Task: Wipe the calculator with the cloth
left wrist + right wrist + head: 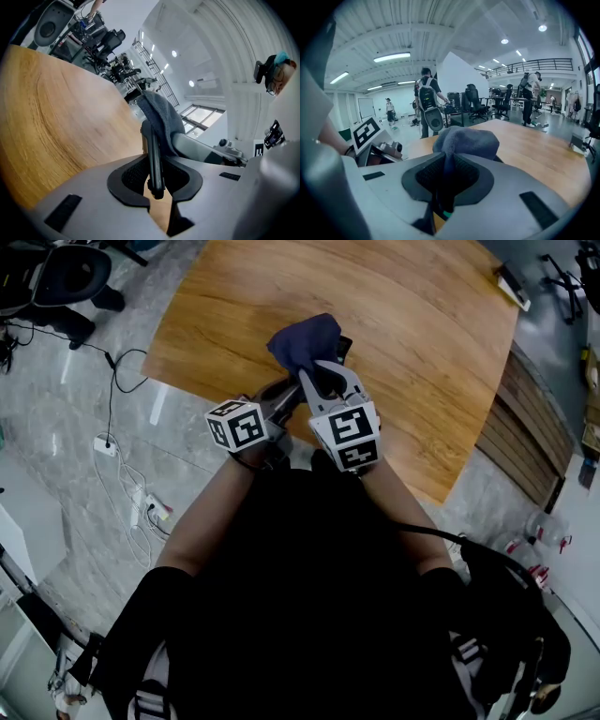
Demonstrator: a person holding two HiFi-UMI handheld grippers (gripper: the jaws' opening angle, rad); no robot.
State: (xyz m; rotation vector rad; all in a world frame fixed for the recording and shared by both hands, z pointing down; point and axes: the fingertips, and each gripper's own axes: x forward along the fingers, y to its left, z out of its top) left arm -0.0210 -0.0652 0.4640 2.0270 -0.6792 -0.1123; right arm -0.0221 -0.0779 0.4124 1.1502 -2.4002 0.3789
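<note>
Above the wooden table (412, 352), my left gripper (286, 395) is shut on the black calculator (153, 157), which stands edge-on between its pads. In the head view only a dark corner of the calculator (343, 346) shows past the cloth. The dark blue cloth (305, 341) is bunched and draped over the calculator's far end (161, 117). My right gripper (317, 371) is shut on the cloth (465, 140), right beside the left gripper and over the table's near edge. The calculator's keys are hidden.
A small white and black device (512, 284) lies at the table's far right edge. An office chair (70, 277), cables and a power strip (145, 505) are on the floor at left. Stacked wooden planks (530, 418) lie right of the table. People stand far off (426, 101).
</note>
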